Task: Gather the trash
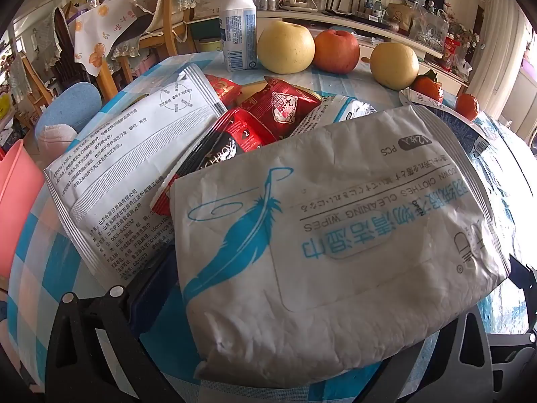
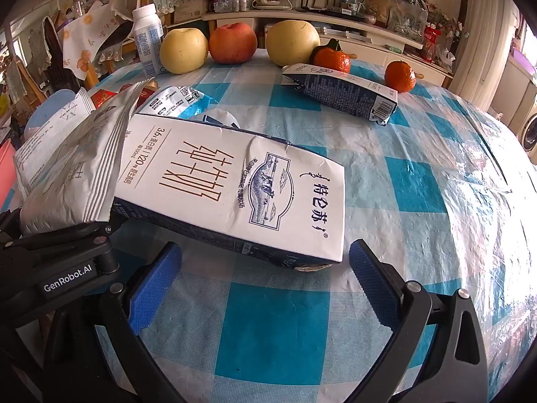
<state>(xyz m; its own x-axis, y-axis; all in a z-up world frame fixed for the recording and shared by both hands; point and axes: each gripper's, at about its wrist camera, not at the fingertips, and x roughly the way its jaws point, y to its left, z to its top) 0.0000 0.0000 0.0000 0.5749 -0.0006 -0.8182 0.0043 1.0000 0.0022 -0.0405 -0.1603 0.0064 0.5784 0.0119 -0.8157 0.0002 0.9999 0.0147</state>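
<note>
While both tools stand wide with nothing gripped, the white milk carton (image 2: 231,188) lies flat on the checkered surface (image 2: 419,184). Right tool (image 2: 265,278) sits just before the carton; left tool (image 1: 302,346) lies under the wipes pack (image 1: 335,235) beside it.

Bare checked tablecloth (image 2: 419,181) lies open right of the white milk carton (image 2: 235,188); leftward a wipes pack (image 1: 329,221) and red snack wrappers (image 1: 265,117) crowd together, with fruit (image 2: 231,43) lining the far edge
</note>
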